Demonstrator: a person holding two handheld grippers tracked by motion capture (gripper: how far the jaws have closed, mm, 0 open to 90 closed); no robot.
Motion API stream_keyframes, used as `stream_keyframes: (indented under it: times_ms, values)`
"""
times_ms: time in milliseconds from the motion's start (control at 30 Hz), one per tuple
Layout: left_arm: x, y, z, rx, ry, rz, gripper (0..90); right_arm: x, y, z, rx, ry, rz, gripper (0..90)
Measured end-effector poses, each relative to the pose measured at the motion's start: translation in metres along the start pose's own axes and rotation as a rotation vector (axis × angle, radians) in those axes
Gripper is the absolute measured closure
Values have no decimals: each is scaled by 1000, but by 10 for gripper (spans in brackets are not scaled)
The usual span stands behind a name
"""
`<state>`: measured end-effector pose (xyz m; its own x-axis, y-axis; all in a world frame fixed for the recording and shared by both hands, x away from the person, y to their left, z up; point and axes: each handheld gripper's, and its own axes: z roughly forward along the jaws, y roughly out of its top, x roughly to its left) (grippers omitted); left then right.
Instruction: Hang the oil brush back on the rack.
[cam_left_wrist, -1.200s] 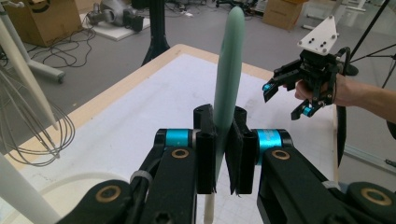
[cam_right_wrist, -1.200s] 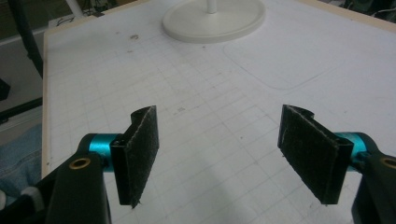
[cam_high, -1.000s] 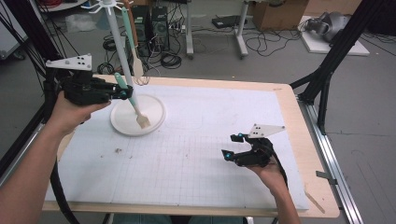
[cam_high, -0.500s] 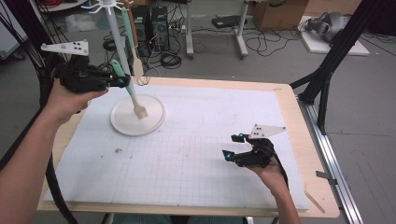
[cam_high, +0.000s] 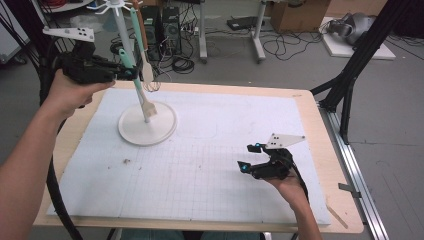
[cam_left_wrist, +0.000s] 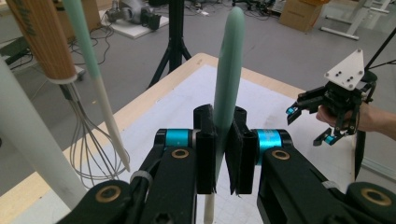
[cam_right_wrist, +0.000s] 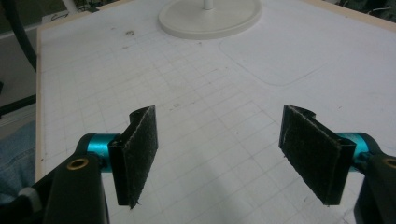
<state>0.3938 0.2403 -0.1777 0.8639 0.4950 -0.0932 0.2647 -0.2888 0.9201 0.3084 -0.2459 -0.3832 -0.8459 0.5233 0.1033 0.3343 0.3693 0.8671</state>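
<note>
Mint-handled spatula (cam_left_wrist: 229, 79) clamped in left tongs (cam_left_wrist: 223, 161) beside rack (cam_high: 147, 125); right tongs (cam_right_wrist: 224, 154) gape

The white utensil stand with its round base (cam_high: 147, 131) was the main obstacle at the table's far left. Beside its pole hung a wooden-handled wire whisk (cam_left_wrist: 91, 144) and a mint-handled utensil (cam_left_wrist: 95, 79), crowding that side. Right of the stand, the white gridded mat (cam_high: 210, 165) lay open for passing.

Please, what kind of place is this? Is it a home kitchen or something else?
Most likely a lab or workshop, not a kitchen: computer towers and loose cables sit on the bare floor, black tripod legs stand beside the table, and cardboard boxes are behind.
</note>
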Motion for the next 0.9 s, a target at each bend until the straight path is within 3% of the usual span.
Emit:
stream_keyframes:
  times_ms: [900]
  values:
    - [21, 38, -3, 0, 32, -20, 827, -3, -1, -1, 0, 3, 8, 264]
